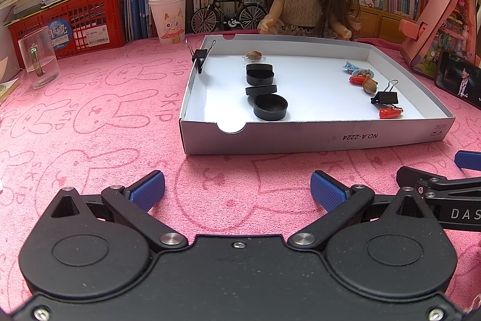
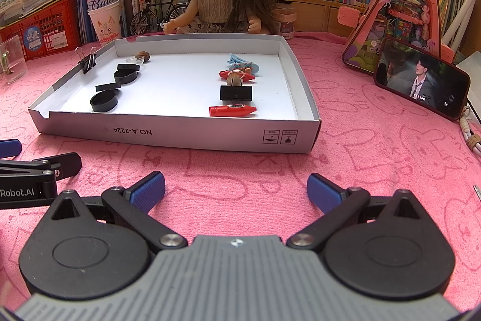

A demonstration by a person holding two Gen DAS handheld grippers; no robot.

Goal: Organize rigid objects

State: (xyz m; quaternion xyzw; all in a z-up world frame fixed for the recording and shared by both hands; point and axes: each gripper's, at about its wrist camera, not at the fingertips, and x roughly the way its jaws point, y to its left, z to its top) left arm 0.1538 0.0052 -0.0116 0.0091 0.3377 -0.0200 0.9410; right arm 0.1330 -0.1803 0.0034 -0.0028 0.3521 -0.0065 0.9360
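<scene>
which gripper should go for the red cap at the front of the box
Right, probably. The red cap lies on the box's right side, nearly straight ahead of the open right gripper; the left gripper faces the black lids.

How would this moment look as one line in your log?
left gripper: open, empty | right gripper: open, empty | both outside white box | black clip, red caps inside

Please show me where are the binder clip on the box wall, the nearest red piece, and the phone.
binder clip [image 1: 200,55]: left wrist view, on its black body.
red piece [image 2: 233,110]: right wrist view, on its middle.
phone [image 2: 421,78]: right wrist view, on its screen.
</scene>
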